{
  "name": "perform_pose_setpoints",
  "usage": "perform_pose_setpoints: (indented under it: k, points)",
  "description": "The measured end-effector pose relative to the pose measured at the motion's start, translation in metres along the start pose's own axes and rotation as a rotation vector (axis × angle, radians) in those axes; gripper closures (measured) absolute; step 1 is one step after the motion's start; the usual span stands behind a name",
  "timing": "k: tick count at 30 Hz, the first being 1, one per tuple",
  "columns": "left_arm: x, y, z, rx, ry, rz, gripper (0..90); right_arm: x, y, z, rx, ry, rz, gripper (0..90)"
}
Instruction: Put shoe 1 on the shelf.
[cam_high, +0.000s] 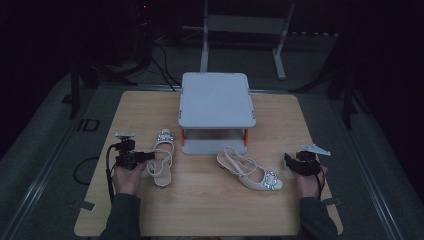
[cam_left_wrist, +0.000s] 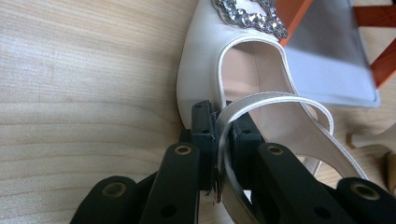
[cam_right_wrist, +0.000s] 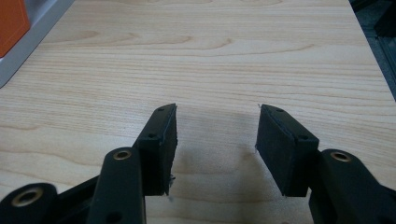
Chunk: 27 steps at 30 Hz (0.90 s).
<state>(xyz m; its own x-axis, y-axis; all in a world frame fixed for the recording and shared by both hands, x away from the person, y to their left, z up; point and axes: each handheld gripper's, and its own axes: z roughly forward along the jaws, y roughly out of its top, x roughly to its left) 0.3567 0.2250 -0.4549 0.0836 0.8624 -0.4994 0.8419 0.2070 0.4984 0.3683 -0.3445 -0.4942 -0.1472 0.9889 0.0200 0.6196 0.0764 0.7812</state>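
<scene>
Grip looks like the step in hand: the left gripper has its jaws pinched on the slingback strap of the left sandal, which lies on the table just left of the grey two-tier rack. The next move, I'd judge, calls for a careful lift toward that rack (a thin strap may let the shoe swing). The right gripper hangs with jaws apart, holding nothing, near the other sandal. Both rack shelves look bare, as far as I can see.
</scene>
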Motion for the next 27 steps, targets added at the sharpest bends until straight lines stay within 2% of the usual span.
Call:
perform_pose_setpoints:
  k: [27]
  points:
    - [-0.019, 0.04, -0.043, -0.11, -0.055, 0.014, 83.6, 0.0, 0.0, 0.001, 0.005, -0.002, 0.005, 47.9]
